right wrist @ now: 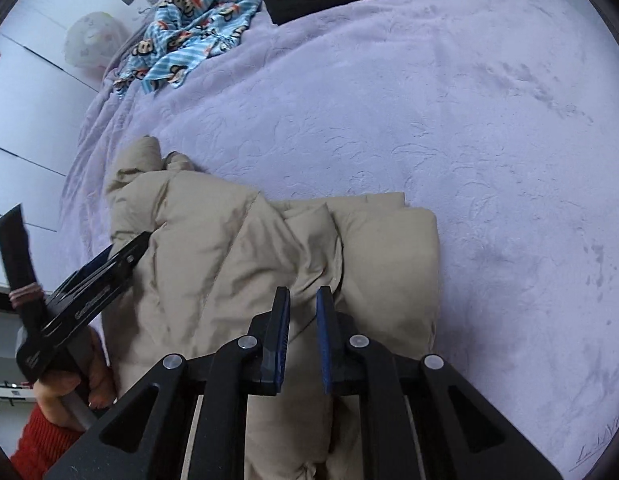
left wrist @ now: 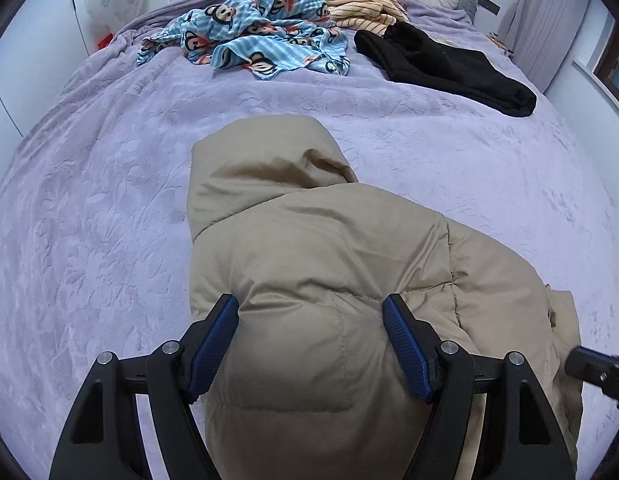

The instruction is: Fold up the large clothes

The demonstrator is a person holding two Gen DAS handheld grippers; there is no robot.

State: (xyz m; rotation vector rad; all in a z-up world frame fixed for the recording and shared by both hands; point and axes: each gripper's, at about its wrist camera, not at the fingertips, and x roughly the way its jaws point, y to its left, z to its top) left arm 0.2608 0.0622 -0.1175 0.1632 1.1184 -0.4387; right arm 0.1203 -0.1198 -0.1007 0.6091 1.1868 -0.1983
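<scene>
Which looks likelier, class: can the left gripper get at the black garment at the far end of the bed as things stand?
Probably not without moving. The left gripper straddles the beige puffer jacket with open jaws, and a bare stretch of purple bedspread separates it from the black garment. Nothing blocks the way.

Jacket (left wrist: 309,264) smooth matt cloth; bedspread (left wrist: 109,208) plush.

Both wrist cams look steeply down, close over the tan puffer jacket (left wrist: 321,272) on the bed (left wrist: 109,208), sharing it and the far clothes pile.
</scene>
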